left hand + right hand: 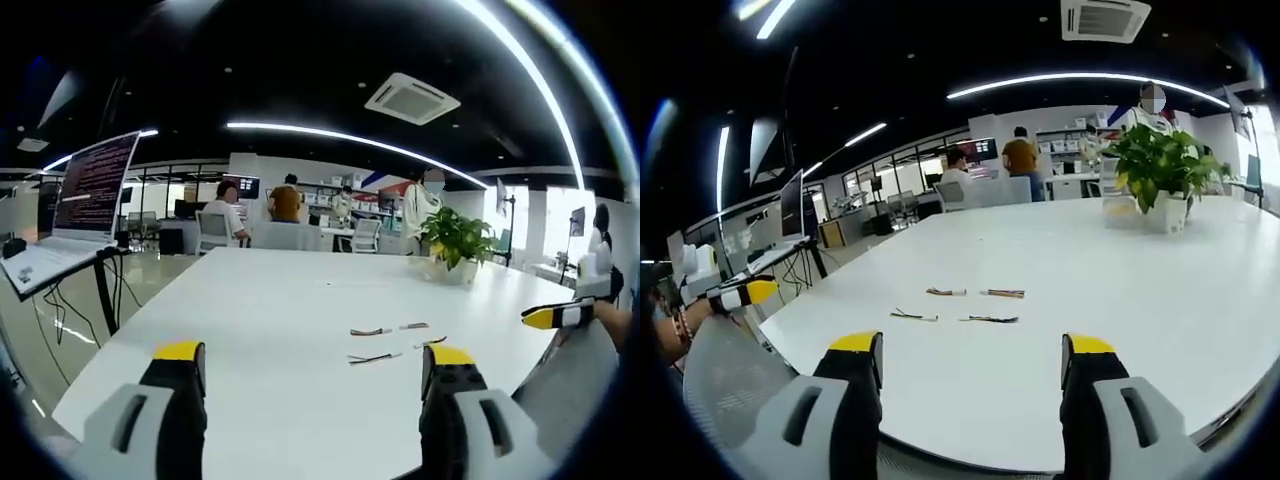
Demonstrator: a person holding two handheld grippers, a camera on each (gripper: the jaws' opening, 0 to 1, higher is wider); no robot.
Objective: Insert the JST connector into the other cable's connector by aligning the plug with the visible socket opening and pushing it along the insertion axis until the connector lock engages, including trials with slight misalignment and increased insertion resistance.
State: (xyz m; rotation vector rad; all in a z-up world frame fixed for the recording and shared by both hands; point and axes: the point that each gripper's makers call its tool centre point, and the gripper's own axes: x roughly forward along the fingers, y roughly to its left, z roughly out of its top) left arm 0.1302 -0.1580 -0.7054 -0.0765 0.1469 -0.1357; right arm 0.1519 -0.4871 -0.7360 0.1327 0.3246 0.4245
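L gripper [312, 372] sits at 6 o'clock in the left gripper view, yellow-tipped jaws wide apart, nothing btwn them, over the near edge of the white table [280, 300]. R gripper [972, 362] likewise at 6 o'clock in the right gripper view, jaws apart, holding nothing.

Next out, four short cables w/ small connectors lie loose on the tabletop, none joined: in the right gripper view two nearer ones [913, 316] [989, 319] just past the jaw tips at 12 o'clock, two farther ones [946, 292] [1003, 293] behind them. In the left gripper view the same cluster [375, 357] lies toward 2 o'clock of the jaws.

Farther: potted plant [1160, 165] on the table at 1–2 o'clock. A laptop [80, 205] on a stand at 9–10 o'clock in the left gripper view. Beyond, people [285, 202] at desks.
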